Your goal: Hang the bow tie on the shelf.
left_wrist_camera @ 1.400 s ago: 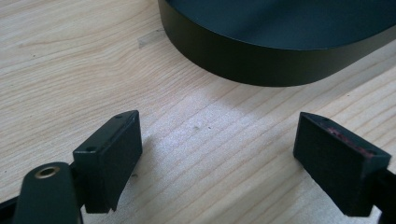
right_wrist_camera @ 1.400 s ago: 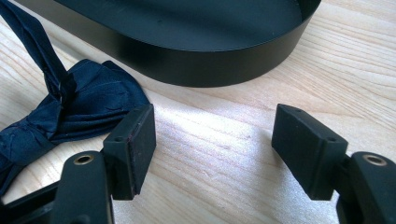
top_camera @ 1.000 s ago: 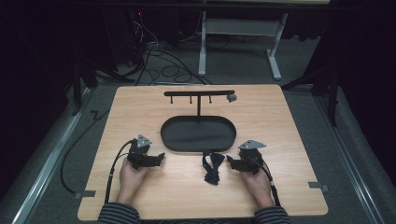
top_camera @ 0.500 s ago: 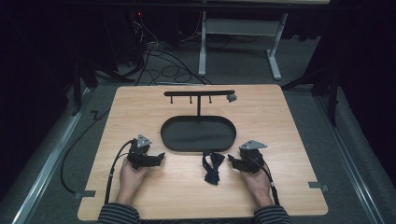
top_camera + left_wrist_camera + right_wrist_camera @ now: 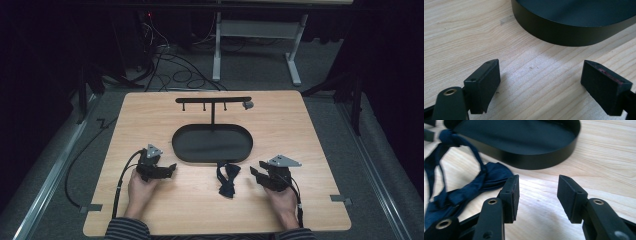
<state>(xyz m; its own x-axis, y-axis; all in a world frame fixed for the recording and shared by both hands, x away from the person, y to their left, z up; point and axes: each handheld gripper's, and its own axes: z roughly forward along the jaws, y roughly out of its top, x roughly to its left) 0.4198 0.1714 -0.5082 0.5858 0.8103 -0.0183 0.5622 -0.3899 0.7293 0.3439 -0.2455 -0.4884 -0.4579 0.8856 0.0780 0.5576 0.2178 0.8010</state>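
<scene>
Near the table's front edge, the right gripper (image 5: 256, 176) has just been closing its fingers (image 5: 510, 192), which stand apart on bare wood; the dark blue fabric bow tie (image 5: 227, 179) lies just beside them. Closing here would likely miss it. The left gripper (image 5: 167, 170) gapes empty before the black oval metal tray (image 5: 212, 159).

Both hands low on table: left gripper (image 5: 167, 169) jaws wide apart, right gripper (image 5: 256, 176) jaws just been closing, nothing btwn them.

A wooden table (image 5: 310, 135) stands on grey carpet (image 5: 260, 75), cables (image 5: 170, 60) and a white-legged desk frame (image 5: 295, 55) behind, dark surroundings.
</scene>
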